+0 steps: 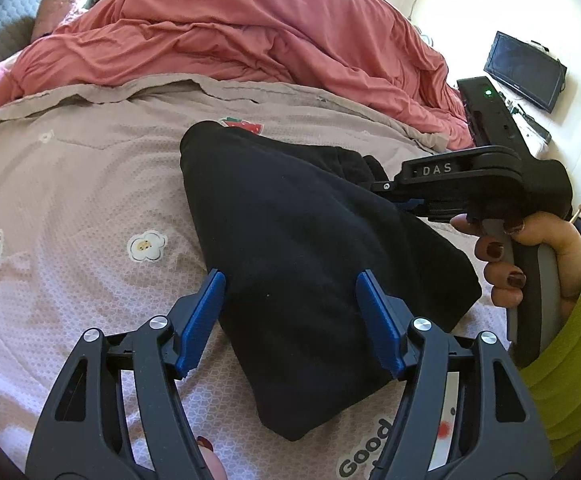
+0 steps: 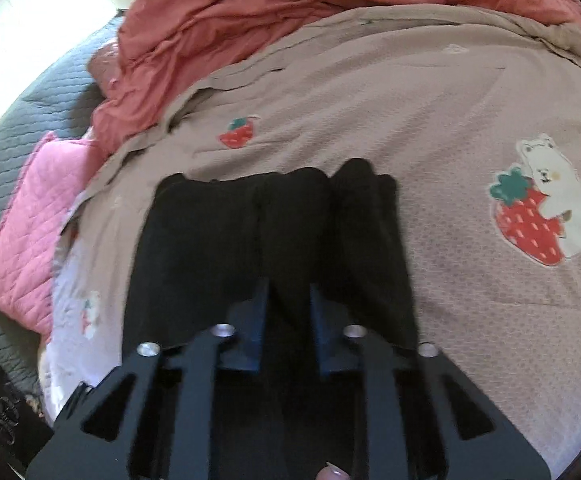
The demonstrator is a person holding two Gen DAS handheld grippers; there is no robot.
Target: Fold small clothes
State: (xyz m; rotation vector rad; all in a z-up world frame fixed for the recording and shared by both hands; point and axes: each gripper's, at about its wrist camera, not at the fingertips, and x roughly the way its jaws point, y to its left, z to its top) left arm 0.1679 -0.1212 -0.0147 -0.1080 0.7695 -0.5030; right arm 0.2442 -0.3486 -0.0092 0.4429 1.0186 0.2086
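One pinkish bedspread (image 1: 70, 184) printed with strawberries and bears fills both views, with one rumpled coral duvet (image 1: 226, 36) heaped beyond it, far ahead of both tools. One pink quilted cushion (image 2: 30, 232) lies off to the left of the right gripper. One black garment (image 1: 290, 264) lies flat on the bedspread, partly folded into a wedge. Two grippers work it.

The left gripper (image 1: 292, 300) hovers over the garment's near part, its two blue pads (image 1: 206, 312) standing well apart with the cloth under and between them, not pressed.

The right gripper (image 2: 288, 312) sits over the garment's right edge; its fingers stand close together, and a ridge of black cloth runs between them. That view is blurred and dark on dark, so whether the pads actually pinch the cloth cannot be told. In the left view its tips are hidden behind its own body (image 1: 470, 184). A hand (image 1: 526, 264) in a yellow-green sleeve (image 1: 570, 352) holds its handle.
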